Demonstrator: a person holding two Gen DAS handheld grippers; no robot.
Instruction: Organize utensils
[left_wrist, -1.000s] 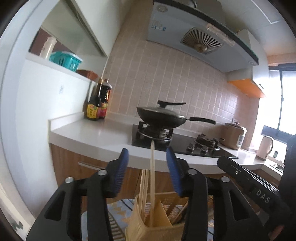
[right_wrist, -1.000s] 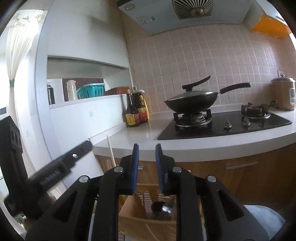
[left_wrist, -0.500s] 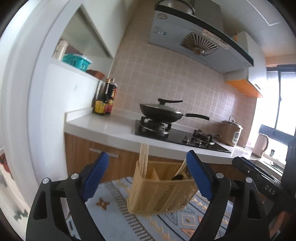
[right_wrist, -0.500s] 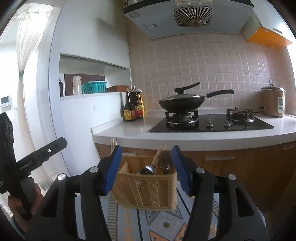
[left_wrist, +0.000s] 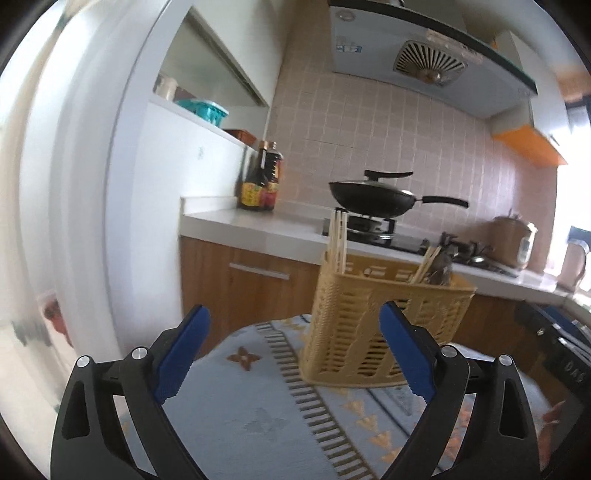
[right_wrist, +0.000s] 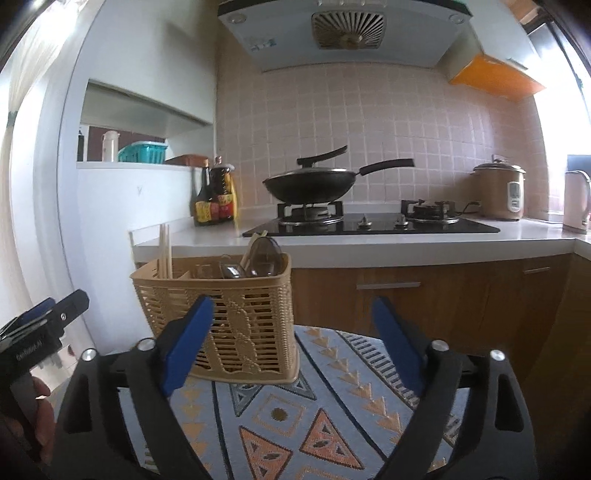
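Chopsticks stand upright at the left end of the yellow basket on the patterned cloth, spoons at its right end. Left gripper and right gripper both gape wide, empty, near the basket. If more utensils remain, I'd drop them in straight, sorted by kind.

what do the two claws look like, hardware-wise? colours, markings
Both alike: the left claw and right claw have matte black plastic arms with triangular cutouts, silver bolt heads at the joints and blue ribbed finger pads. Black bodies carry small white lettering, too blurred to read. No cables visible.
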